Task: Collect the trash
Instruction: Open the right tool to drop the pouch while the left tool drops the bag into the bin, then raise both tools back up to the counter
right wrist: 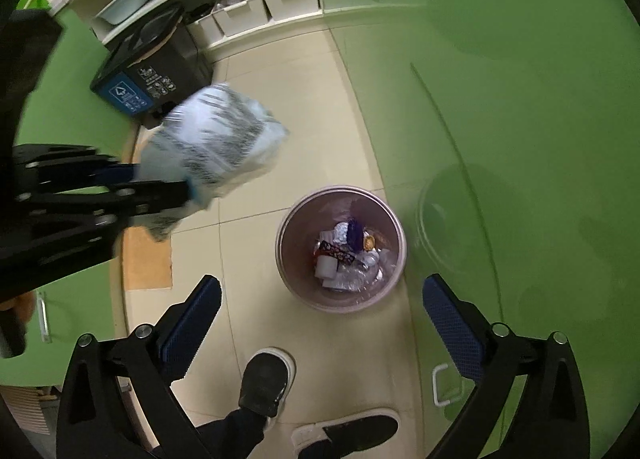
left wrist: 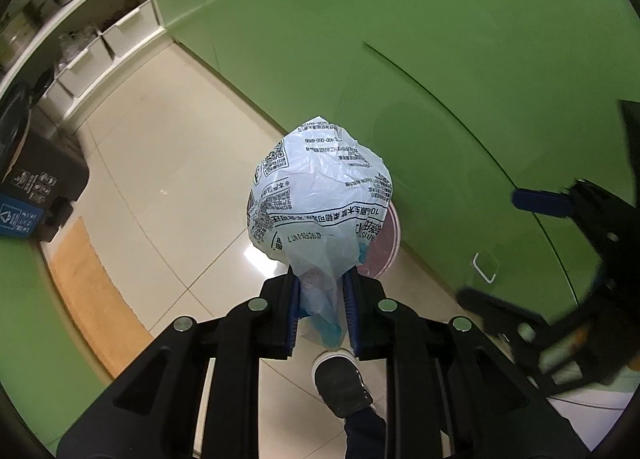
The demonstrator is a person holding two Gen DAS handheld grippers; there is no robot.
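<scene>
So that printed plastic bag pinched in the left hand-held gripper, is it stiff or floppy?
Probably floppy: the plastic bag is creased all over and its neck bunches thin inside the left hand-held gripper. Likely light, since one pinch carries it. It may sway or slip, as thin film looks slick.

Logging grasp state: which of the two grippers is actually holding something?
The left gripper: its blue pads are shut on the neck of the printed plastic bag. The right gripper stands wide open and empty above the pink wastebasket.
</scene>
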